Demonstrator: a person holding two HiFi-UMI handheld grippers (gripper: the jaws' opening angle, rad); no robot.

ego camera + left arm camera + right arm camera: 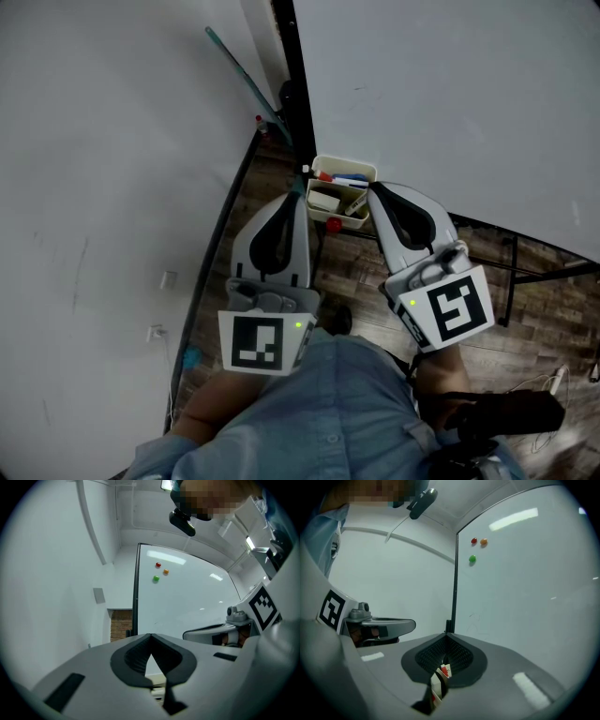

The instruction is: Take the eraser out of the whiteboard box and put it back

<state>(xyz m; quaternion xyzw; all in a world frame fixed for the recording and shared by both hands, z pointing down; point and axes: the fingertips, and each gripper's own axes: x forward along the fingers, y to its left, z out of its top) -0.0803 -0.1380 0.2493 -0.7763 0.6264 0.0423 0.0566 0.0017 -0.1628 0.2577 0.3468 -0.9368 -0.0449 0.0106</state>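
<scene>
Head view: whiteboard box (343, 163) between left tongs (302, 190) and right tongs (371, 187) (closed)

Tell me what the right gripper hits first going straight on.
The right gripper would most likely meet the white whiteboard, close beside its black edge frame; the cream whiteboard box seems just below that line, though depth is unclear.
</scene>
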